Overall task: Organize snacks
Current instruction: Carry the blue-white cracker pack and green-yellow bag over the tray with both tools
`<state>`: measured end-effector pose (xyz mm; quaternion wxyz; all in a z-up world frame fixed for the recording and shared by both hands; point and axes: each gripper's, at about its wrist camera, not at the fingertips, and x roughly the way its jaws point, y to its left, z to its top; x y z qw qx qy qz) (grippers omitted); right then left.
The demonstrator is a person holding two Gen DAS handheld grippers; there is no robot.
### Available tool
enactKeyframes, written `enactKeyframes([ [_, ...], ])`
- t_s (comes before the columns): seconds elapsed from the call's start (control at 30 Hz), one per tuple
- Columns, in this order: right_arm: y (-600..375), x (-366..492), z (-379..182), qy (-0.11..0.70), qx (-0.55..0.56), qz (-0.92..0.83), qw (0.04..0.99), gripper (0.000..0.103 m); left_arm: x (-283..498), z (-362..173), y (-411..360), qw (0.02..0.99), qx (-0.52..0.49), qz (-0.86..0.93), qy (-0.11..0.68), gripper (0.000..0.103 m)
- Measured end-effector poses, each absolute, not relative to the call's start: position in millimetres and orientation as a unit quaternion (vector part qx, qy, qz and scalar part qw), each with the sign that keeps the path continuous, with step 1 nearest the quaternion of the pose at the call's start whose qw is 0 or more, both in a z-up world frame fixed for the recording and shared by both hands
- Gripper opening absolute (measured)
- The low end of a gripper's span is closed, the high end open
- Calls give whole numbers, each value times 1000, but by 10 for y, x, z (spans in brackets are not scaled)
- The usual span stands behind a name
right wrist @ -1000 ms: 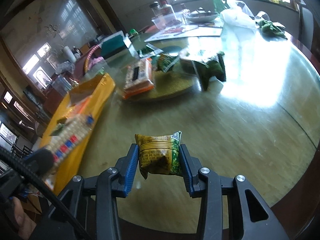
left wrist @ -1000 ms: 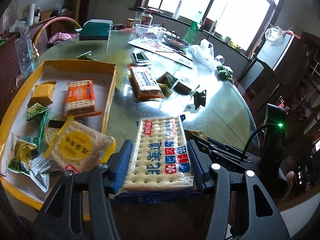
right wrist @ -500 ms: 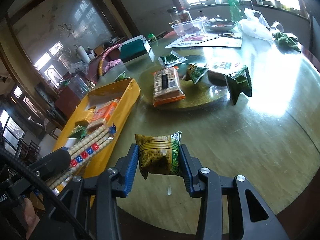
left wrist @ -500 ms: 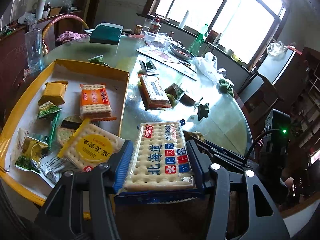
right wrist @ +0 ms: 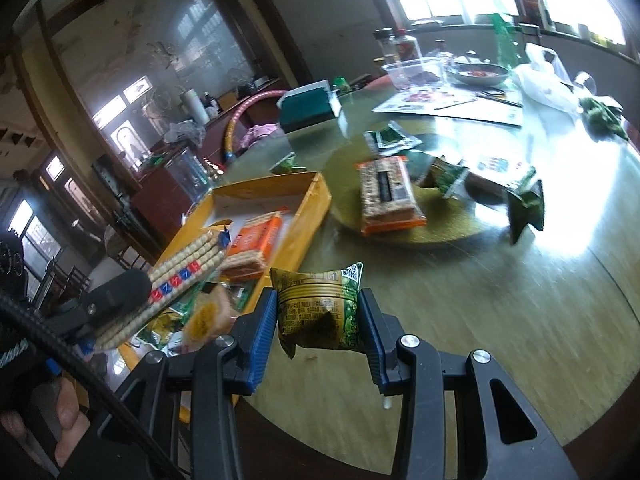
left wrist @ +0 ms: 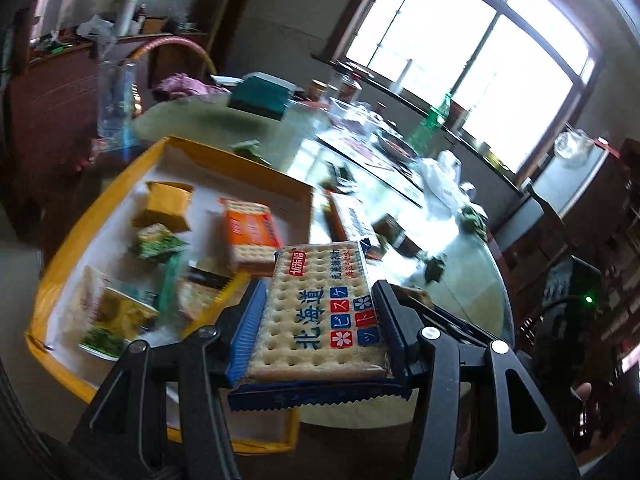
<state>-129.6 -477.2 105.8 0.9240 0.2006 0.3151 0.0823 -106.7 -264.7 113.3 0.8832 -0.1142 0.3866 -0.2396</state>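
Note:
My left gripper [left wrist: 318, 320] is shut on a flat cracker pack [left wrist: 320, 304] with blue print, held above the near right corner of the yellow tray [left wrist: 100, 184]. The pack also shows in the right wrist view [right wrist: 176, 280]. My right gripper [right wrist: 318, 332] is shut on a small green snack packet [right wrist: 320, 308], held above the table just right of the tray [right wrist: 312, 216]. The tray holds an orange cracker pack [left wrist: 250, 232], a yellow packet [left wrist: 166, 206] and several green packets.
An orange-edged cracker pack [right wrist: 386, 196] and green packets [right wrist: 448, 178] lie on the round turntable [right wrist: 432, 236] of the glass-topped table [right wrist: 520, 300]. A teal box [right wrist: 306, 106], a plastic tub, a bowl, bottles and a white bag [right wrist: 548, 84] stand at the far side.
Both grippers have lifted and swung left towards the tray, each still holding its snack. The tray now lies closer under the left gripper.

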Motion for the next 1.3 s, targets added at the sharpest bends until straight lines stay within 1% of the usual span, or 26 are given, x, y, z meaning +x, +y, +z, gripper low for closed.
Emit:
enactKeyframes([
  [0.5,-4404,-1081,1081,327,176,117,921,41,-809,1038,-1982,900,-142,-156,380,56],
  [0.77,-4082,-957,1122,339,145,149,917,41,-747,953,-1646,902,-155,-123,384,56],
  [1.03,-3676,-770,1136,358,118,186,907,41,-684,872,-1469,903,-145,-100,392,56],
  [1.3,-3311,-599,1020,385,91,204,895,41,-650,671,-1448,902,-107,-80,410,56],
])
